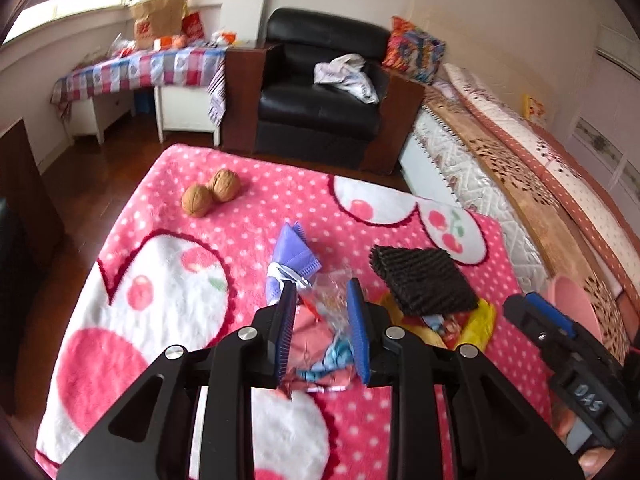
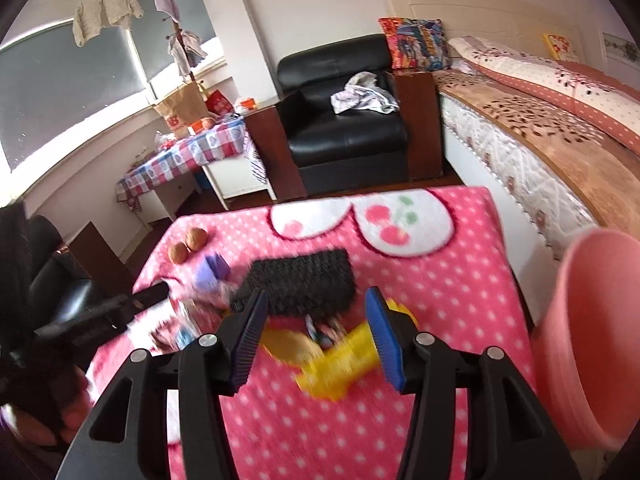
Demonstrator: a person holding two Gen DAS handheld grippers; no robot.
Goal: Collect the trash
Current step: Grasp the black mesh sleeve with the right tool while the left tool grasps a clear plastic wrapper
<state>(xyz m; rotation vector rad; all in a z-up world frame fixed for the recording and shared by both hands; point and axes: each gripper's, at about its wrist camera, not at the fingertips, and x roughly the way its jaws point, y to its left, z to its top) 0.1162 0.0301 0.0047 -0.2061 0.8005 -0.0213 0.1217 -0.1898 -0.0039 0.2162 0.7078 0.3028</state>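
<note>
On a pink polka-dot blanket (image 1: 160, 264) lies a heap of trash. A clear crumpled plastic wrapper (image 1: 326, 300) sits between the fingers of my left gripper (image 1: 322, 292), whose jaws stand apart around it, with a pink and blue wrapper (image 1: 320, 356) beneath. A purple face mask (image 1: 290, 254) lies just beyond. A black foam net (image 1: 420, 280) rests on a yellow wrapper (image 1: 476, 320). My right gripper (image 2: 318, 300) is open above the yellow wrapper (image 2: 340, 364) and near the black foam net (image 2: 300, 280). A pink bin (image 2: 592, 320) stands at the right.
Two walnuts (image 1: 210, 192) lie at the blanket's far left. Beyond the blanket are a black armchair (image 1: 320, 92) with a cloth on it, a checked-cloth table (image 1: 140, 72), and a bed (image 1: 540, 168) along the right.
</note>
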